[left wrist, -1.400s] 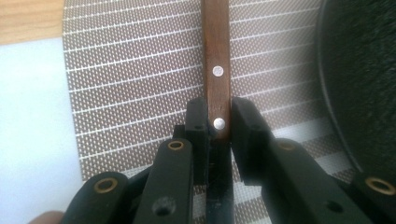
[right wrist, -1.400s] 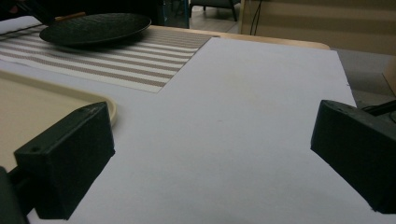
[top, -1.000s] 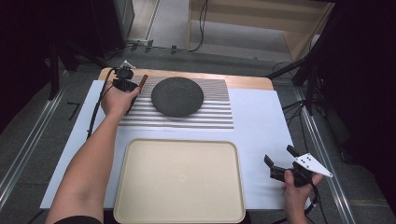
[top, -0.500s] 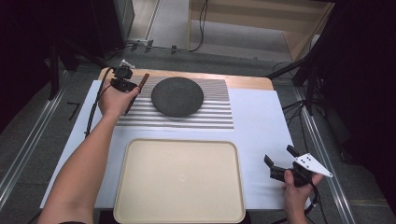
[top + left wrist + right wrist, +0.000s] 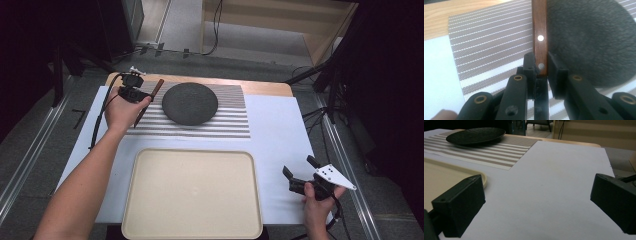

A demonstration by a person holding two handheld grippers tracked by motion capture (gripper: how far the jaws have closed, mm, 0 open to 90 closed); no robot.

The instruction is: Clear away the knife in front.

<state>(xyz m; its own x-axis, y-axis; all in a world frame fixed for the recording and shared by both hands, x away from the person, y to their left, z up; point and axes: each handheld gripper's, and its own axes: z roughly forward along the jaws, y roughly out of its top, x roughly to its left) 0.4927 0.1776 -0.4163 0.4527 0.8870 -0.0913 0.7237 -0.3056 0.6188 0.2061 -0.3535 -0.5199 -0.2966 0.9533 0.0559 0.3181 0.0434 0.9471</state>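
1. High view: a table covered with a white sheet (image 5: 280,130) holds one striped placemat (image 5: 230,125), one dark round plate (image 5: 190,103) on that mat, and one empty cream tray (image 5: 192,195) nearer the person. Two forearms come in from the bottom, each hand holding one gripper. The left gripper (image 5: 131,92) is over the mat's left edge, just left of the plate. It grips one knife with a wooden handle (image 5: 156,89). The knife's long axis runs on a slant: the handle points away from the person and toward the plate, and the darker blade end slants back toward the person past the hand. The right gripper (image 5: 300,175) sits near the table's right edge, to the right of the tray, well apart from the knife, with its jaws spread and nothing between them.

2. Left gripper view: the two black jaws are clamped on the brown handle (image 5: 540,37), which rises straight up the frame. Two metal rivets show on it, one just above the jaws and one at the grip. The plate (image 5: 594,40) lies just right of the handle, the mat (image 5: 491,42) to its left.

3. Right gripper view: the two jaws stand wide apart over the bare sheet (image 5: 554,185). One tray corner (image 5: 454,173) shows at left, and the plate (image 5: 475,135) on the mat (image 5: 496,152) lies far off.
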